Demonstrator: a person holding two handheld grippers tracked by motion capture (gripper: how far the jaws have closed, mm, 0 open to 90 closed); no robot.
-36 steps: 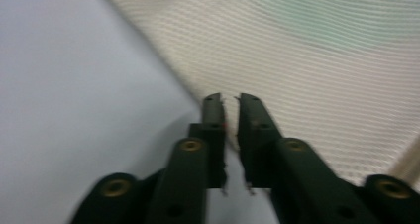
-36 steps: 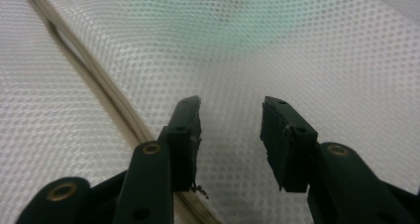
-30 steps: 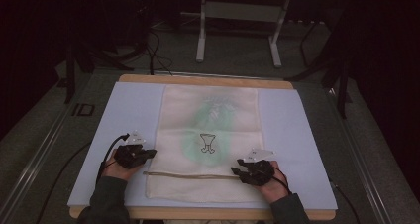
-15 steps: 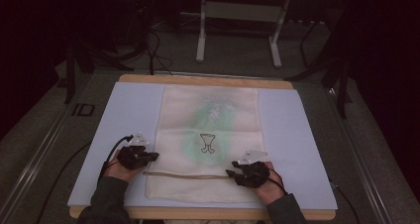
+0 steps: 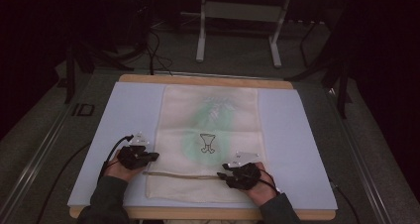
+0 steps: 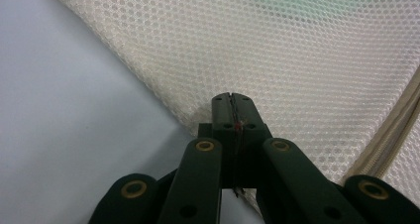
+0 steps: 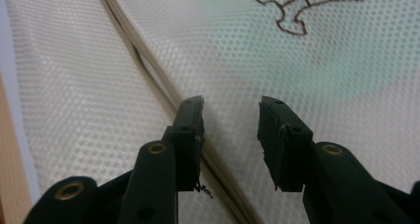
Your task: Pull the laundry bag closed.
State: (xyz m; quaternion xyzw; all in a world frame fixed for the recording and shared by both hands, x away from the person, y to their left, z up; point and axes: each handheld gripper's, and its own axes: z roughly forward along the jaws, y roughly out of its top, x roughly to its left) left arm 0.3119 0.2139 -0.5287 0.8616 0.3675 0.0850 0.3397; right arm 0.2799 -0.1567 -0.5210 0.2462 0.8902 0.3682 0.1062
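Observation:
A cream mesh bag (image 5: 210,120) lies flat on the pale blue mat (image 5: 297,135), with a small goblet print (image 5: 208,142) at its middle and a beige zipper (image 5: 183,175) running across near the front. My left gripper (image 5: 154,156) rests at the bag's left edge. In the left gripper view its tips (image 6: 231,97) are shut, and the mesh edge (image 6: 163,105) seems pinched between them. My right gripper (image 5: 221,173) sits low over the zipper's right part, jaws open (image 7: 232,102). The zipper (image 7: 148,60) passes just inside one finger (image 7: 190,120).
The mat lies on a wooden table whose far edge (image 5: 208,79) shows. Beyond it stand a metal frame's legs (image 5: 200,35), with cables (image 5: 153,50) on the dark floor. Each gripper trails a cable off the near edge of the mat.
My right gripper has slid a little to the left along the zipper. The left gripper and the bag have stayed where they were.

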